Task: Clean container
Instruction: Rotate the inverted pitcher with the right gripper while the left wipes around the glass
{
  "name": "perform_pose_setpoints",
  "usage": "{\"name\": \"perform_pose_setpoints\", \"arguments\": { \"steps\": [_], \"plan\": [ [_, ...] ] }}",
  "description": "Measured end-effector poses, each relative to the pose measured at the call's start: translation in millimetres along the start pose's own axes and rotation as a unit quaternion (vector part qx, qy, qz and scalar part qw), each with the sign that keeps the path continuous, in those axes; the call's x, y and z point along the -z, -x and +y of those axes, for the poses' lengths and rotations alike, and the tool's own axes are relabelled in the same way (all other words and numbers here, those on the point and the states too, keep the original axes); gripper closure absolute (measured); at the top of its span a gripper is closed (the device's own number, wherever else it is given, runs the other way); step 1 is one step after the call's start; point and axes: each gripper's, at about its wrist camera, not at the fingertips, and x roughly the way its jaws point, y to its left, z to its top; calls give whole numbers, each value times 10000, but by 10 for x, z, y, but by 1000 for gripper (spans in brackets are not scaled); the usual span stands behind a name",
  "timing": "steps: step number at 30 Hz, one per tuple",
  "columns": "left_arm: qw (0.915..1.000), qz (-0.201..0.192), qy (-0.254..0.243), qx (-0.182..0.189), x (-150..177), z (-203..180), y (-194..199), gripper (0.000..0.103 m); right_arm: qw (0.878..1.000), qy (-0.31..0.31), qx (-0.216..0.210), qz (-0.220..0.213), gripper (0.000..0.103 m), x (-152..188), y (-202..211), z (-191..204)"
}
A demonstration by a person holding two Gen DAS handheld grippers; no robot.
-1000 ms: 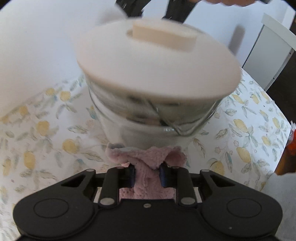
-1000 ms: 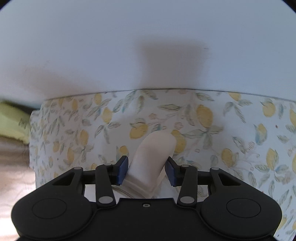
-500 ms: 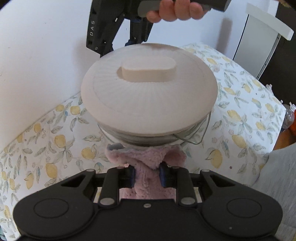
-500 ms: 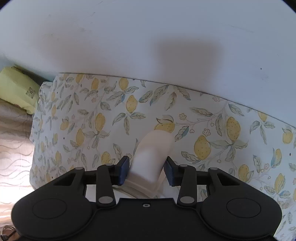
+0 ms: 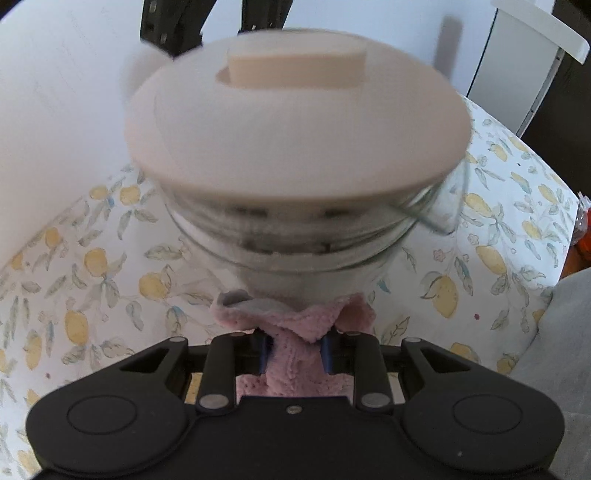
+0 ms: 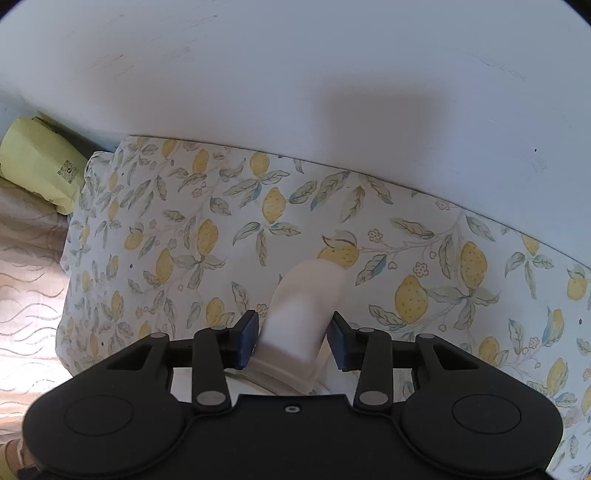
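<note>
A glass container (image 5: 295, 236) with a cream lid (image 5: 295, 122) fills the left wrist view, tilted, blurred and held off the table. My left gripper (image 5: 293, 350) is shut on a pink cloth (image 5: 291, 325), which presses against the container's lower glass wall. The black frame of my right gripper (image 5: 166, 26) shows behind the lid. In the right wrist view my right gripper (image 6: 293, 336) is shut on a cream handle-like part (image 6: 303, 306) of the container, above the tablecloth. The container's underside is hidden.
A lemon-print tablecloth (image 6: 184, 240) covers the table, which stands against a white wall (image 6: 295, 74). A yellow-green package (image 6: 37, 162) lies past the table's left edge. White furniture (image 5: 517, 55) and an orange item (image 5: 581, 251) stand at the right.
The container has tipped and come nearer: half a second ago I saw the lid from above, now I see it from the side and blurred. Both grips are unchanged.
</note>
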Motion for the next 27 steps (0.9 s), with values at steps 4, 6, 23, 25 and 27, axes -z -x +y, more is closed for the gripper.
{"name": "perform_pose_setpoints", "arguments": {
  "steps": [4,6,23,25,27],
  "plan": [
    [9999,-4,96,29,62,-1,-110,78,9997,194,124,87,57,-26,-13,91],
    [9998,8,183,74,84,9,-154,78,9991,331,203,144,57,-37,-29,160],
    [9994,81,302,133,151,-20,-211,78,9925,1078,416,410,57,34,-91,510],
    [9994,76,309,118,156,-17,-159,78,9894,1285,484,463,58,51,-118,600],
    [9994,17,327,86,157,1,-83,78,9874,1423,495,495,58,72,-136,662]
  ]
}}
